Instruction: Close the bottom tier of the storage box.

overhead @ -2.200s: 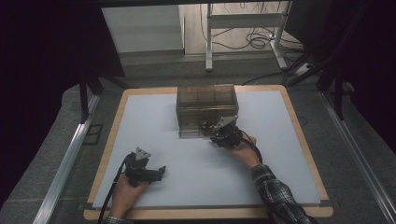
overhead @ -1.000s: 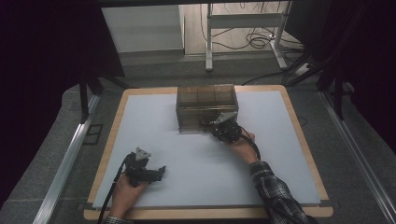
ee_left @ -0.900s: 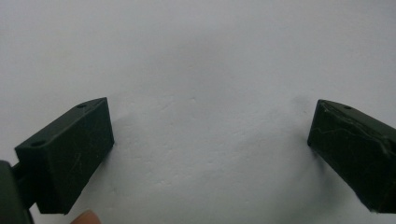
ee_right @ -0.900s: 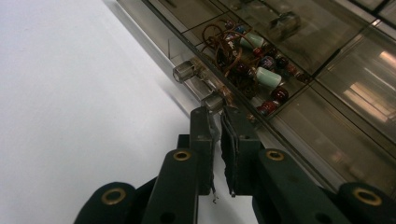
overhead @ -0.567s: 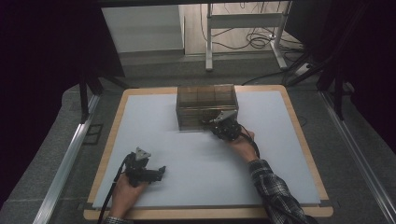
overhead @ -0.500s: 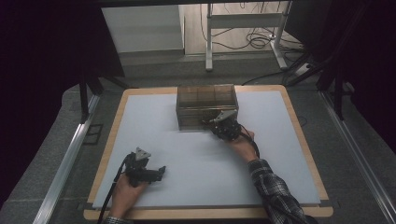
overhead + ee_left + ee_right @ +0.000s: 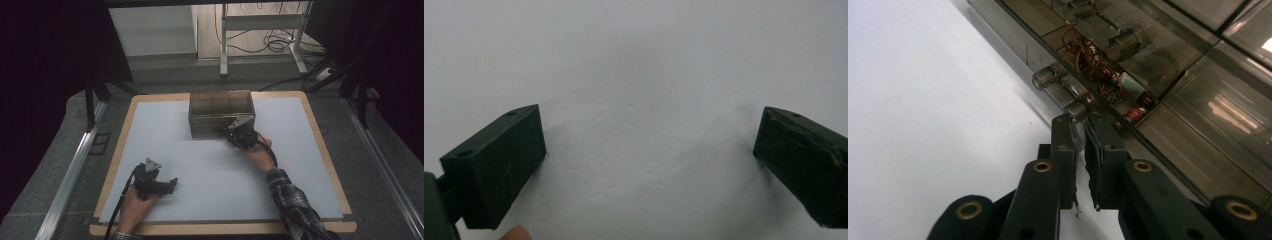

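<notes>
A smoky clear drawer box stands at the far middle of the white table. My right gripper is at the box's lower front, right of centre. In the right gripper view the right gripper is shut on a clear drawer handle that juts from the box. Behind that drawer front lie several small red, brown and green bits. My left gripper rests low over the table at the near left. Its jaws stand wide apart in the left gripper view, with bare white surface between them.
The table has a wooden rim. Metal rails run along both sides of it. A desk frame with cables stands on the floor beyond the far edge. A plaid sleeve crosses the near right of the table.
The right gripper has crept slightly toward the box front since the earliest frame and has kept still for the last second. The left gripper has not moved.
</notes>
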The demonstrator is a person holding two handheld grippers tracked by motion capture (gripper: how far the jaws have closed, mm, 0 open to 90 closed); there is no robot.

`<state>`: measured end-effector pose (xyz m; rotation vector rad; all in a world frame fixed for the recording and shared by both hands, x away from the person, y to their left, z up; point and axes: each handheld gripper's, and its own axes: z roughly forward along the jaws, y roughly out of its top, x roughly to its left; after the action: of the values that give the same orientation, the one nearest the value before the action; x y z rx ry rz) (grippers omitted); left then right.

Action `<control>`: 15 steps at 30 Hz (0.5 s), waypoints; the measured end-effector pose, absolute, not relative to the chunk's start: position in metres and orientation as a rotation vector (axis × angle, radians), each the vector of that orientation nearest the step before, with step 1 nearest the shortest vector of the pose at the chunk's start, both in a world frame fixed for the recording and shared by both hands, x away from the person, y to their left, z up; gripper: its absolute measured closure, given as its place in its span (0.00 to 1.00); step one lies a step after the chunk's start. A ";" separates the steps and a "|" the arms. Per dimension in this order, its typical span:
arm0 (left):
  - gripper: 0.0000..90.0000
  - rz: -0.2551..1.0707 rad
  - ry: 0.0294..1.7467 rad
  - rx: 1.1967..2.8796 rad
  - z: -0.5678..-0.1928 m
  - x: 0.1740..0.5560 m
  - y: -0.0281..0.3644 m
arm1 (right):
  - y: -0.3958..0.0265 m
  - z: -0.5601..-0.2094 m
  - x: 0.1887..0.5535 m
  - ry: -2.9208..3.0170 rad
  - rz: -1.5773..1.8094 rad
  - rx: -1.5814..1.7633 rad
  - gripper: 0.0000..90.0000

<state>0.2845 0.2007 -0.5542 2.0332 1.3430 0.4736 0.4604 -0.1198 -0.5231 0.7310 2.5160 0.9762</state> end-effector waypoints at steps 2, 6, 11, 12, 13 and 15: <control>0.01 0.474 1.343 2.034 -0.554 0.285 0.201 | -0.120 -0.523 0.461 2.513 0.976 0.734 0.90; 0.01 0.474 1.343 2.033 -0.554 0.284 0.201 | -0.119 -0.523 0.464 2.511 0.976 0.743 0.90; 0.01 0.474 1.343 2.033 -0.554 0.284 0.201 | -0.119 -0.524 0.466 2.506 0.982 0.742 0.90; 0.01 0.474 1.343 2.033 -0.554 0.284 0.201 | -0.119 -0.524 0.466 2.507 0.983 0.745 0.90; 0.01 0.474 1.343 2.034 -0.554 0.284 0.201 | -0.119 -0.524 0.467 2.506 0.983 0.744 0.90; 0.01 0.474 1.343 2.034 -0.554 0.284 0.201 | -0.119 -0.524 0.468 2.505 0.982 0.745 0.90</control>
<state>0.2845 0.2007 -0.5542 2.0337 1.3429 0.4740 0.4682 -0.1187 -0.5238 0.7447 2.5048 0.9817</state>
